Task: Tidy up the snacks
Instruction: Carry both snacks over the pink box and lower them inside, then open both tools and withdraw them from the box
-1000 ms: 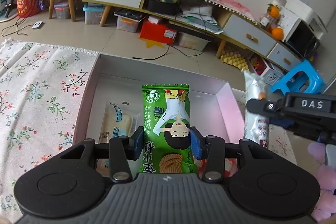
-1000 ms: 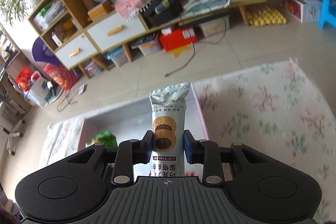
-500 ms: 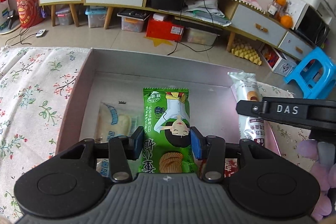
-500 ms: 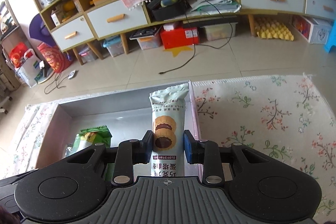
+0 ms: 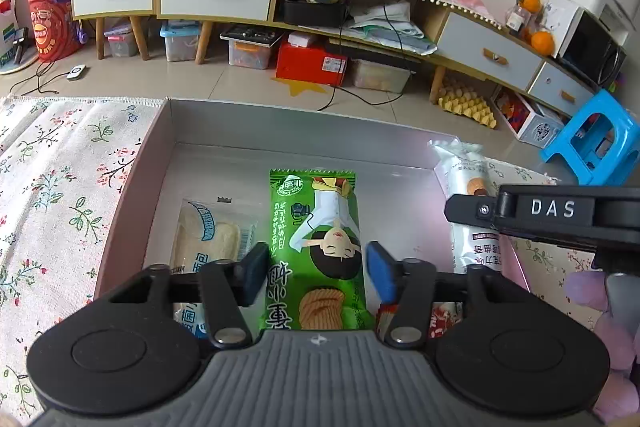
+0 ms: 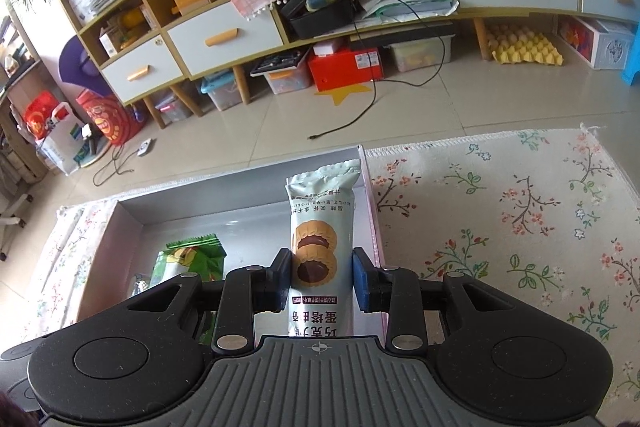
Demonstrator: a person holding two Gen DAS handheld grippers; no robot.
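Shallow grey open box [image 5: 132, 187] on floral cloth. Left to right inside it: clear-wrapped pale bread with blue label [image 5: 208, 235]; green snack packet, Chinese print, cartoon figure [image 5: 316, 247], between the left gripper [image 5: 316, 271] fingers, which are opening, pads clear of it. Right gripper [image 6: 322, 281], marked "DAS", fingers opening; pale mint chocolate-tart cookie packet [image 6: 320, 227] between them, over the box's right wall; contact unclear.

Box [image 5: 144, 163] floor bare beyond green packet [image 5: 316, 247].

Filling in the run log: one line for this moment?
left gripper: opening, green packet between | right gripper: opening, cookie packet between | over box
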